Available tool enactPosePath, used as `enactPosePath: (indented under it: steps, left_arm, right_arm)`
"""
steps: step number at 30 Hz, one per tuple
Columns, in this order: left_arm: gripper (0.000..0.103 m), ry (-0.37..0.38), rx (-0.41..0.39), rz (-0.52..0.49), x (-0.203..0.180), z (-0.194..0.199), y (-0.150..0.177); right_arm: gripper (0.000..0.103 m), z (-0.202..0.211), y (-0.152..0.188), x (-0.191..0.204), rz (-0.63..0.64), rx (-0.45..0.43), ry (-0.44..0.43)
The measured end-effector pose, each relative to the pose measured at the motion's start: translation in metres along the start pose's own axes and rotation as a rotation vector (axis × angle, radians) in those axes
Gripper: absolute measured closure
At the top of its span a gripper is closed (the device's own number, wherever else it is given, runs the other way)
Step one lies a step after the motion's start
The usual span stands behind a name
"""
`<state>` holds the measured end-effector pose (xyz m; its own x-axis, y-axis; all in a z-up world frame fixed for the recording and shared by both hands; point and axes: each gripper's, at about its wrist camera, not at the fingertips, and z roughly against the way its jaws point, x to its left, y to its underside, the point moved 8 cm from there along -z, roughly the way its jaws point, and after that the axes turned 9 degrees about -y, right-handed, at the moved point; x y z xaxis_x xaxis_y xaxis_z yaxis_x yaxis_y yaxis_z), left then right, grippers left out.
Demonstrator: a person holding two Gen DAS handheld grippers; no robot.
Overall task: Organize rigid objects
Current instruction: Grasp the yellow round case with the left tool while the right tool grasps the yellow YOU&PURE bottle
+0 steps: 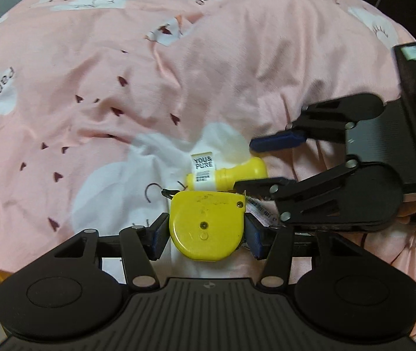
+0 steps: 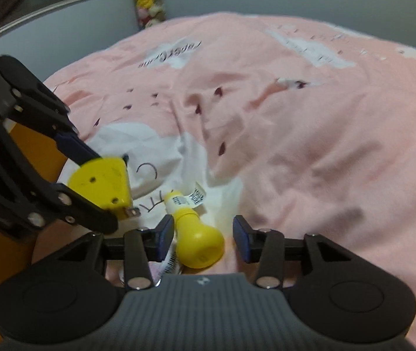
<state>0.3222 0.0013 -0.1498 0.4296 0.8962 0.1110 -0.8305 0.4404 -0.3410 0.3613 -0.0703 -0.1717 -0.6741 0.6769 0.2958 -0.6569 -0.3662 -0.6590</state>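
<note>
**Yellow items on a pink bed**

A pink bedsheet [image 1: 237, 67] with white cloud prints covers the bed; at lower centre of the left wrist view the left tongs [image 1: 206, 234] clamp a yellow tape measure [image 1: 208, 225] between their blue pads; low in the right wrist view the right tongs [image 2: 203, 238] stand part open around a yellow bottle [image 2: 196, 239] lying on the sheet, pads not pressing it.

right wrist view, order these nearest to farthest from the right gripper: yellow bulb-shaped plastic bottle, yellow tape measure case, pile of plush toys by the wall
1. Yellow bulb-shaped plastic bottle: between the open pads of the right gripper, lying on the pink printed bedcover.
2. Yellow tape measure case: left, clamped in the left gripper.
3. Pile of plush toys: far back, against the wall.
</note>
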Motion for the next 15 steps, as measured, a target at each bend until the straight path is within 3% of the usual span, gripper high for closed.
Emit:
enactPosePath:
  steps: [7,11,15]
  left_arm:
    - [0.042,0.008,-0.010,0.060,0.004,0.000,0.000]
    - [0.042,0.013,-0.020,0.074,0.005,0.005,0.000]
    - [0.042,0.011,-0.048,0.089,0.007,0.018,0.002]
  right_arm:
    - [0.056,-0.014,0.007,-0.003,-0.008,0.034,-0.016]
    - [0.065,-0.018,0.012,0.001,0.016,0.046,-0.005]
    - [0.065,-0.012,0.011,0.002,0.018,0.036,0.003]
